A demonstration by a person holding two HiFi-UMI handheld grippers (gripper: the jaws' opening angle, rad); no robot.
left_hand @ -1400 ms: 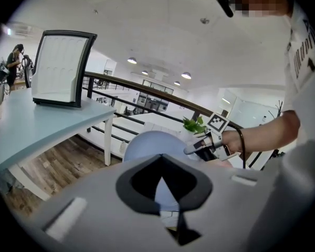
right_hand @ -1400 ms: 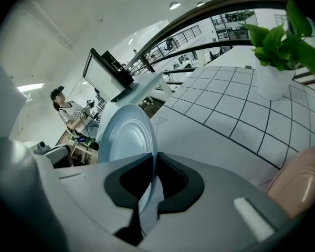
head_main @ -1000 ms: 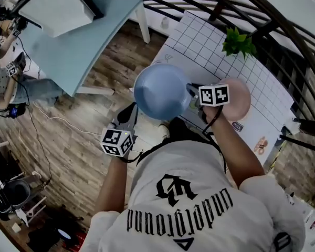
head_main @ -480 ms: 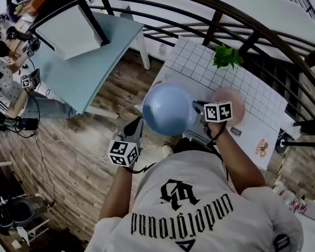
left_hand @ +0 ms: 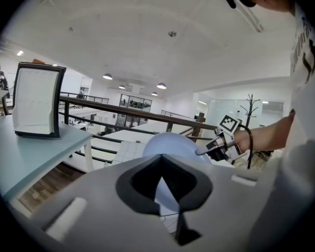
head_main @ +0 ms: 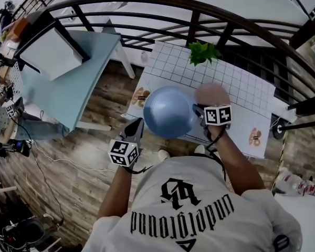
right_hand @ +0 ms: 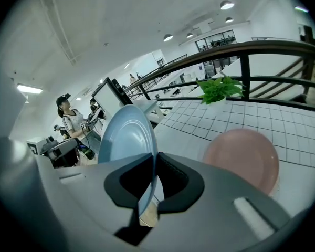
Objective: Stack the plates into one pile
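While right claw point(right_hand: 152, 164) clamps the blue plate point(right_hand: 127, 135), left claw point(left_hand: 160, 159) seems shut.

The white gridded table point(head_main: 173, 67) carries a pink plate point(head_main: 212, 94) and, at its far edge, a green plant point(head_main: 202, 52).

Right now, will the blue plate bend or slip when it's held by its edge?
Probably stiff: the blue plate shows no sag, pinched only at its rim by the right hand-held gripper. Its surface looks smooth, so it might slip.
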